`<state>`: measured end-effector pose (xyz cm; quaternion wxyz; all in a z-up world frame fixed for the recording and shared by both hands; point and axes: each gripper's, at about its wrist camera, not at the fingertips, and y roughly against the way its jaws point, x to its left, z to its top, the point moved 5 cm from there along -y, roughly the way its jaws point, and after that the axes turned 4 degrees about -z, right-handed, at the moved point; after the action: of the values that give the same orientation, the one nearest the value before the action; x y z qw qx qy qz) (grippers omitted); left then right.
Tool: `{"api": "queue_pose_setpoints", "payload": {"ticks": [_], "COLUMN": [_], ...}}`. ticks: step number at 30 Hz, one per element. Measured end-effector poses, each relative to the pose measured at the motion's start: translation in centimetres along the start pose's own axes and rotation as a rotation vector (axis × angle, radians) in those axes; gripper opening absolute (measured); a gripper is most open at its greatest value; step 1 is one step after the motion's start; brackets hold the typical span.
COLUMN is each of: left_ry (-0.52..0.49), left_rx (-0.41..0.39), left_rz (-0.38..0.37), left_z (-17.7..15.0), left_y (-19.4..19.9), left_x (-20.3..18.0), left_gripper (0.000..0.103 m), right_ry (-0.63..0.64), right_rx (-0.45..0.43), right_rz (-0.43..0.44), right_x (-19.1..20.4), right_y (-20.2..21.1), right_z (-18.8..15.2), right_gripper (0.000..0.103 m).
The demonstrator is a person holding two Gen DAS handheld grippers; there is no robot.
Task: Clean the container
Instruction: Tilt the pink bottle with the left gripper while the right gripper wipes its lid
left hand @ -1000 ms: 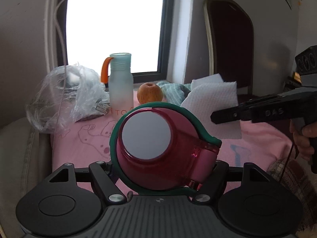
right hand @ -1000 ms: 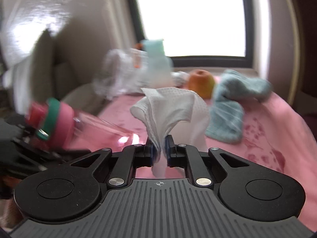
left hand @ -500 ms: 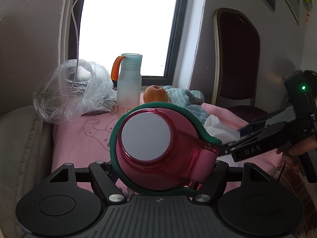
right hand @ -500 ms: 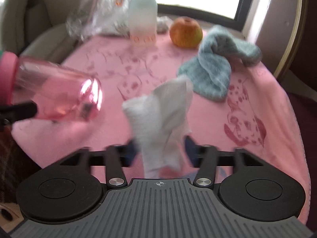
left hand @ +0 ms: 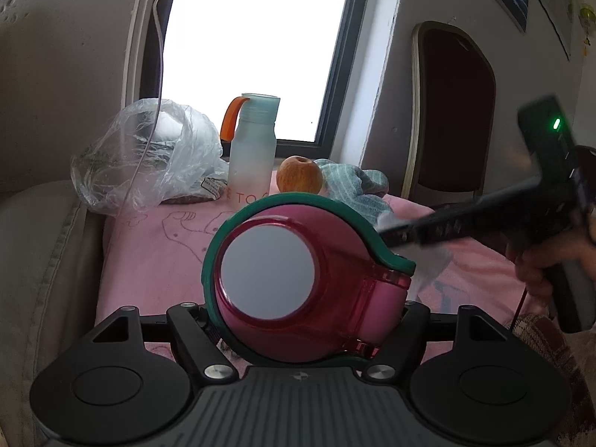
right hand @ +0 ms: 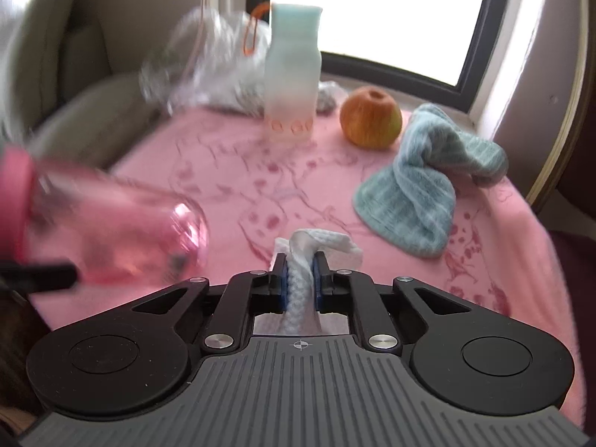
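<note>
- The left gripper squeezes the pink bottle, held sideways over the near edge of the pink cloth.
- The right gripper pinches a white paper towel, just beside the bottle.
- Bare cloth lies ahead.
- An apple, blue towel, and frosted bottle sit near the window.

Pink bottle motion-blurred, cap cut off at left edge; plastic bag smeared.

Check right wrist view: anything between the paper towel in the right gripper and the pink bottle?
Nothing. In the right wrist view only bare pink tablecloth separates the paper towel, pinched in the right gripper, from the pink bottle.
</note>
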<state>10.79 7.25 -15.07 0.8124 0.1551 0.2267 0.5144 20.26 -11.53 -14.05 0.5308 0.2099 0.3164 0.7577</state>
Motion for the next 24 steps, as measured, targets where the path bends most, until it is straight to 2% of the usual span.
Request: {"api": "queue_pose_setpoints", "payload": {"ticks": [3, 7, 10, 12, 13, 15, 17, 18, 22, 24], "left_ry": [-0.011, -0.059, -0.097, -0.124, -0.143, -0.172, -0.166, -0.164, -0.14, -0.105], "left_rx": [0.0, -0.004, -0.005, -0.002, -0.002, -0.001, -0.002, -0.001, 0.0, 0.0], "left_rz": [-0.001, 0.002, 0.01, 0.014, 0.017, 0.02, 0.009, 0.004, 0.002, 0.0], "left_z": [-0.1, -0.3, -0.4, -0.5, -0.5, -0.6, -0.5, -0.5, -0.4, -0.4], "left_y": [0.0, 0.0, 0.1, 0.0, 0.0, 0.0, 0.0, 0.0, 0.0, 0.0], "left_x": [0.0, -0.6, -1.0, -1.3, -1.5, -2.0, -2.2, -2.3, -2.2, -1.8], "left_gripper": [0.071, 0.071, 0.071, 0.071, 0.071, 0.071, 0.071, 0.071, 0.071, 0.071], "right_ry": [-0.11, -0.174, -0.141, -0.116, -0.102, -0.078, -0.027, -0.02, -0.056, -0.033], "right_rx": [-0.057, -0.108, -0.053, 0.016, 0.051, 0.071, 0.06, 0.056, 0.065, 0.105], "right_rz": [0.137, 0.459, 0.592, 0.634, 0.621, 0.535, 0.363, 0.298, 0.132, 0.048], "right_x": [0.5, 3.2, 5.8, 7.2, 7.8, 8.2, 8.1, 7.8, 5.3, 3.8], "right_y": [1.9, 4.6, 3.9, 2.2, 1.2, -0.6, -2.2, -3.0, -4.8, -5.5], "right_z": [2.0, 5.3, 6.7, 6.7, 6.5, 6.0, 5.4, 5.1, 3.8, 2.8], "right_gripper": [0.013, 0.013, 0.013, 0.013, 0.013, 0.013, 0.013, 0.013, 0.013, 0.012]}}
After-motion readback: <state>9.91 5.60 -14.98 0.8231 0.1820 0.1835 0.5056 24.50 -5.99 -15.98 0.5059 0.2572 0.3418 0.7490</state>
